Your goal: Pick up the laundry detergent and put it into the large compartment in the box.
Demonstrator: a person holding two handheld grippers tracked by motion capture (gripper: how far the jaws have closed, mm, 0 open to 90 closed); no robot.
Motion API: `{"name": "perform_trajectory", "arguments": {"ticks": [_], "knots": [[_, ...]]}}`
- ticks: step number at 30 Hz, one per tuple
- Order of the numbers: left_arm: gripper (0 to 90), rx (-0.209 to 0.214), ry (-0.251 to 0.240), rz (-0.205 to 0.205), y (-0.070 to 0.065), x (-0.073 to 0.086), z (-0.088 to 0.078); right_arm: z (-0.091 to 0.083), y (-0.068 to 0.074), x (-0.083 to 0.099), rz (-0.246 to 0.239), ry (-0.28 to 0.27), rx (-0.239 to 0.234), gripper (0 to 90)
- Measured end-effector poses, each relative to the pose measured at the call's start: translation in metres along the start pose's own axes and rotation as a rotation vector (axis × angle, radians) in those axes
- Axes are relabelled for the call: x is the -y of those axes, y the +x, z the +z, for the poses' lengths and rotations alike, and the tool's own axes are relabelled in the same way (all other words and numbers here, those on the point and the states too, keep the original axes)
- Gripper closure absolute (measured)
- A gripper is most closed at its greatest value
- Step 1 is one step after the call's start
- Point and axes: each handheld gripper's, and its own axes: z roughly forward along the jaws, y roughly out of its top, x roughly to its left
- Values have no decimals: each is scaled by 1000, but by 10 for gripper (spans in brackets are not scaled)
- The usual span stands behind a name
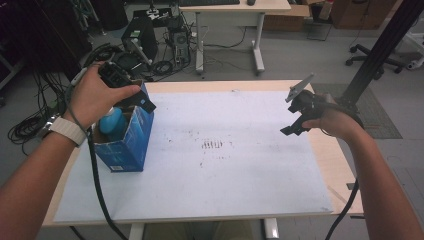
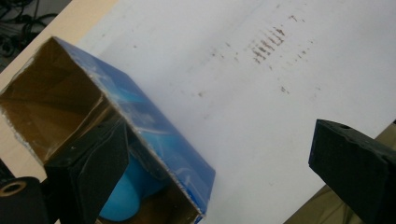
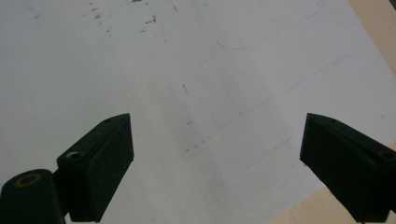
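Nearest the camera in the high view, two forearms are seen coming in from the bottom edge, a pale watch strap being worn on the left wrist. The left gripper is held over an open-topped blue cardboard box, which stands at the left edge of a white sheet spread over the wooden table. A light blue rounded object is seen inside the box. In the left gripper view the jaws are spread wide: one is lowered into the box mouth beside the blue object, the other is held outside, over the white sheet, so that the box's blue wall is straddled without being pinched. Whether the inner jaw touches the object cannot be told.

The right gripper is held above the right part of the sheet, well apart from the box. Its jaws are parted wide and nothing is held between them, as the right gripper view shows. Faint brown marks are seen at the sheet's middle.

Farther off, on the floor beyond the table, tangled cables, a second desk and an office chair base are seen.
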Motion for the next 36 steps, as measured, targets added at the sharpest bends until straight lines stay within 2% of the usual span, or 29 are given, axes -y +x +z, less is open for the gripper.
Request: {"name": "perform_trajectory", "arguments": {"ticks": [3,8,19,29,36], "knots": [[56,21,0,34,-5,-2,0,0,0,0,1,1,-1,97],[56,83,6,104,-13,-6,1,-1,0,-2,-3,1,-1,97],[58,123,8,222,-42,-18,0,-4,2,-5,-6,-2,1,97],[58,151,15,284,-59,-23,1,-2,3,-5,-6,0,-3,97],[60,185,20,336,-74,-27,5,0,3,-6,-3,1,-4,97]]}}
